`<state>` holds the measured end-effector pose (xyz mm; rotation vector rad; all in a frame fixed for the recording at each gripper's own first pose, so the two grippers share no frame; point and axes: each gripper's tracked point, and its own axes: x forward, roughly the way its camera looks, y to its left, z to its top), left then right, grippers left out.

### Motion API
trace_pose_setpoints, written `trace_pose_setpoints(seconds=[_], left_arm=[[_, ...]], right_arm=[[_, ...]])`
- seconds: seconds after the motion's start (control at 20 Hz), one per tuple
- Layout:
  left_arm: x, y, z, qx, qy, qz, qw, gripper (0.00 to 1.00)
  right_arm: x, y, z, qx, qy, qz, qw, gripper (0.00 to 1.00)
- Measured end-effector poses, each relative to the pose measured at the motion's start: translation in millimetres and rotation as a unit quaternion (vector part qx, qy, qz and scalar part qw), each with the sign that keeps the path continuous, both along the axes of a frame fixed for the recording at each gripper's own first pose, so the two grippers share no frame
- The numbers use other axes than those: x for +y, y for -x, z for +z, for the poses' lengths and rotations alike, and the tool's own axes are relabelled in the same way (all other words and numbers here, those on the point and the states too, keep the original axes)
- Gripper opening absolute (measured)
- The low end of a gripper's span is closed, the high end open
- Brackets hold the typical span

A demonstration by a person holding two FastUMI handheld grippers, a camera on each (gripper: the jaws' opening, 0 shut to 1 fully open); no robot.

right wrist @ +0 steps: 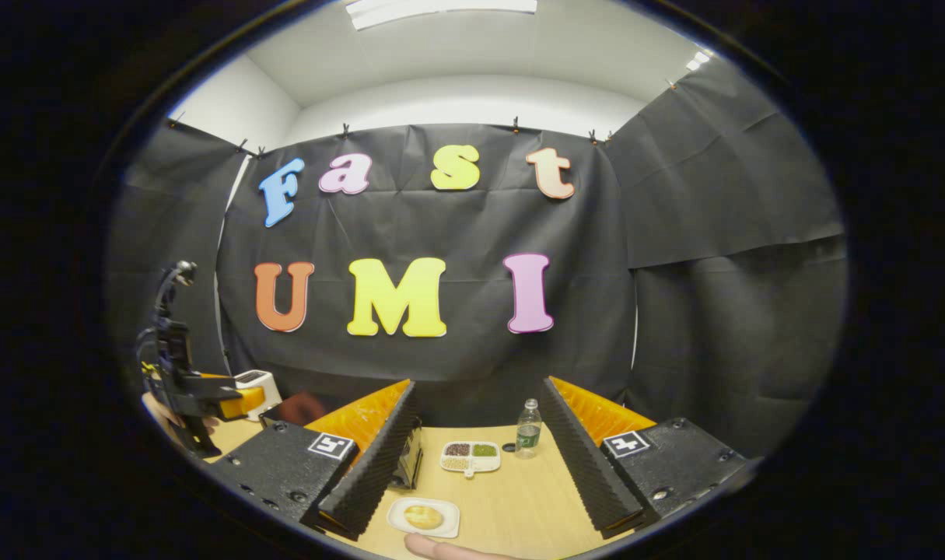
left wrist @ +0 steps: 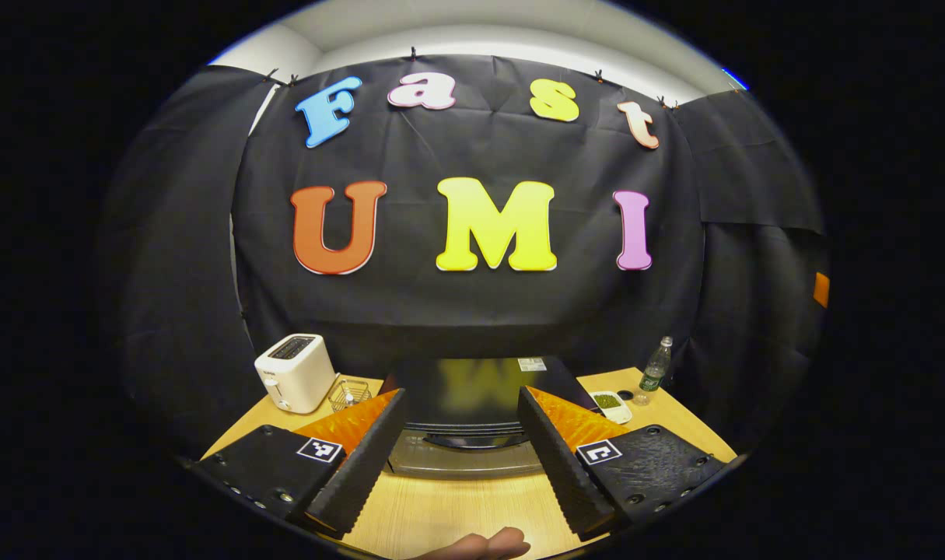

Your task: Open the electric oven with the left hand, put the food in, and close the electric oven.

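- Straight ahead of our left gripper [left wrist: 460, 435], fingers spread and holding nothing, sits the oven [left wrist: 472, 420] on the table [left wrist: 456, 513], door shut.
- Door looks like rigid, slick glass, hinged, so we'd grab the handle bar [left wrist: 472, 441] along its front, not the pane.
- Between our right gripper [right wrist: 480, 459] fingers, apart and empty, the food [right wrist: 424, 516] sits on a small plate [right wrist: 398, 513].
- Food probably light and soft; plate stiff, likely slippery. We'd pinch the rim.

A dark electric oven [left wrist: 472, 404] with a glossy top and a silvery front is seen standing on the wooden table, its door shut. Food, a golden round bun [right wrist: 424, 516], is seen lying on a white plate [right wrist: 398, 519] nearer on the table, right of the oven.
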<state>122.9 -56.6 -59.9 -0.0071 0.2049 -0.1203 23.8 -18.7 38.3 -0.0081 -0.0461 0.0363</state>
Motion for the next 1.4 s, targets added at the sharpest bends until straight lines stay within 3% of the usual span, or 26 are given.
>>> trace_pose_setpoints(seconds=[0.25,0.45,0.5,0.55,0.7,0.75,1.05,1.4], left_arm=[[-8.8,-39.1,-51.7,0.042,-0.038,0.003,0.998,0.94],[-22.5,-57.4,-81.6,0.082,-0.039,0.0,0.996,0.95],[-24.7,-60.6,-87.8,0.09,-0.044,0.001,0.995,0.84],[-24.5,-63.7,-92.7,0.098,-0.048,0.006,0.994,0.95],[-26.7,-70.6,-108.6,0.117,-0.036,0.008,0.992,0.97],[-24.0,-67.5,-119.2,0.138,-0.031,0.011,0.99,0.97],[-23.4,-62.9,-119.7,0.134,-0.029,0.004,0.991,1.0],[-20.0,-19.9,-133.0,0.145,-0.025,-0.001,0.989,1.0]], right_arm=[[-3.9,4.8,-2.2,-0.007,-0.006,0.007,1.0,0.96],[-13.1,7.0,-2.5,-0.006,-0.006,0.0,1.0,0.96],[-14.7,8.5,-1.7,-0.006,-0.005,-0.001,1.0,0.96],[-14.4,10.6,-2.6,-0.006,-0.003,0.0,1.0,0.96],[-19.3,16.5,-2.8,-0.009,0.004,-0.001,1.0,0.96],[-21.2,17.8,-3.5,-0.01,0.004,-0.001,1.0,0.96],[-26.7,20.2,-5.6,-0.014,-0.018,0.0,1.0,0.96],[-18.9,18.5,-10.7,-0.006,-0.022,0.011,1.0,0.96]])
